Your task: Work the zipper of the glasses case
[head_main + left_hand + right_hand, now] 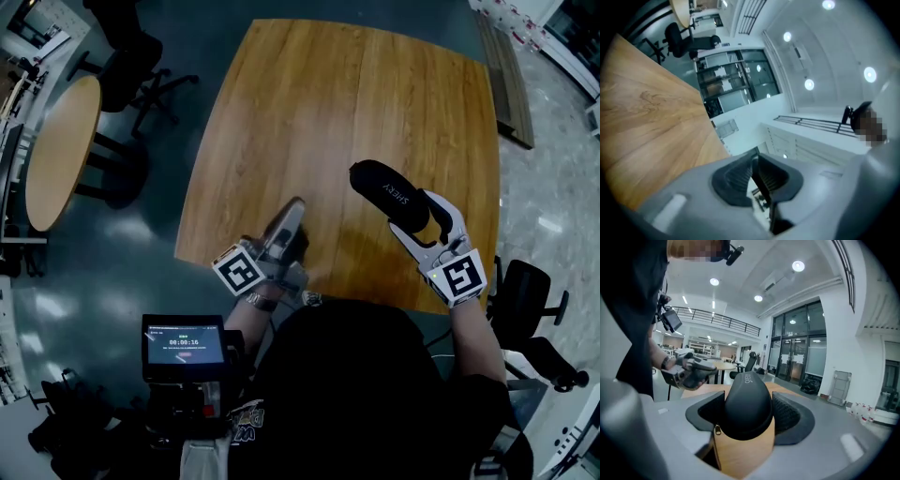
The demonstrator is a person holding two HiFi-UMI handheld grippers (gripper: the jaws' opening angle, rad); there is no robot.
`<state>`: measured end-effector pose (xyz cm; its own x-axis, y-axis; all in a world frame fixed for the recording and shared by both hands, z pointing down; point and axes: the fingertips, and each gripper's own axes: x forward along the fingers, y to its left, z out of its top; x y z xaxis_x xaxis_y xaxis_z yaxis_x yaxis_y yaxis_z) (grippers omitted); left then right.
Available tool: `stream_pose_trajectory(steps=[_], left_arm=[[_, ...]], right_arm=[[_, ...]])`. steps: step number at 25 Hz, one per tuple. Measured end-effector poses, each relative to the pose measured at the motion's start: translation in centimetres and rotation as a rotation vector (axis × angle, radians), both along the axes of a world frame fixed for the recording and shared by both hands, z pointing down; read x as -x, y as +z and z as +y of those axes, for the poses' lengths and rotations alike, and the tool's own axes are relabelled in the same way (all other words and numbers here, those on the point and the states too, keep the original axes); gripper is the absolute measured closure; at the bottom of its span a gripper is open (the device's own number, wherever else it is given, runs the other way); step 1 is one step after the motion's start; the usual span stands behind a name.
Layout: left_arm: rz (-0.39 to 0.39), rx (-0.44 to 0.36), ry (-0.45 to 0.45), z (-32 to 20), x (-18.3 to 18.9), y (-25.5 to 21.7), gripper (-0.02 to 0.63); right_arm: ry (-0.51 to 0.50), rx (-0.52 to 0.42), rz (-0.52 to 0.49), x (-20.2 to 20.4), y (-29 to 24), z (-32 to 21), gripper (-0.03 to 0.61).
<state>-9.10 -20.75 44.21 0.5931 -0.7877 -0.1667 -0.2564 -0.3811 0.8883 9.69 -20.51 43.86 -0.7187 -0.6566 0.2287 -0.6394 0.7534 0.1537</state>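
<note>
two grippers were up over the near edge of the wooden table (328,94), which filled the middle of the head view. the right gripper (422,225), at the right of centre, had its jaws spread wide and clamped on the black glasses case (389,195). the case was held off the table, its long body running from the jaws up and to the left. in the right gripper view the case (747,404) sat in the middle of the frame with a dark pad pressed to each side, and a small zipper pull (717,430) hung at its lower left edge. the left gripper (293,211), just left of centre in the head view, pointed up the frame and stood well apart from the case. in its own view the jaws were drawn almost together, leaving only a thin slit with nothing in it. a small lit screen (183,342) showed at the lower left, and a round table (61,150) lay at the left edge.
</note>
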Motion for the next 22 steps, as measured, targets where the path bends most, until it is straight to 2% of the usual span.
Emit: stream_pose_trajectory(steps=[1,4,7,11,16,22], left_arm=[[-0.068,-0.001,0.054,0.8,-1.0,0.5,0.602],[-0.247,-0.008,0.195,3.1,-4.8,2.0,0.615],[-0.333,-0.017,0.300,4.8,-8.3,3.7,0.615],[-0.355,0.026,0.334,6.3,-10.1,4.6,0.615],[-0.351,0.074,0.281,7.1,-9.3,4.9,0.615],[-0.341,0.087,0.232,8.0,-7.7,5.8,0.615]], right_arm=[[-0.002,0.024,0.035,-0.6,2.0,-0.7,0.261],[-0.034,0.124,0.119,-1.0,8.0,-2.7,0.261],[-0.069,0.229,0.185,-1.2,13.9,-4.5,0.261],[-0.119,0.307,0.231,-1.0,18.3,-6.5,0.261],[-0.188,0.320,0.285,-0.9,20.0,-8.0,0.260],[-0.241,0.327,0.380,-0.5,23.3,-8.1,0.259]])
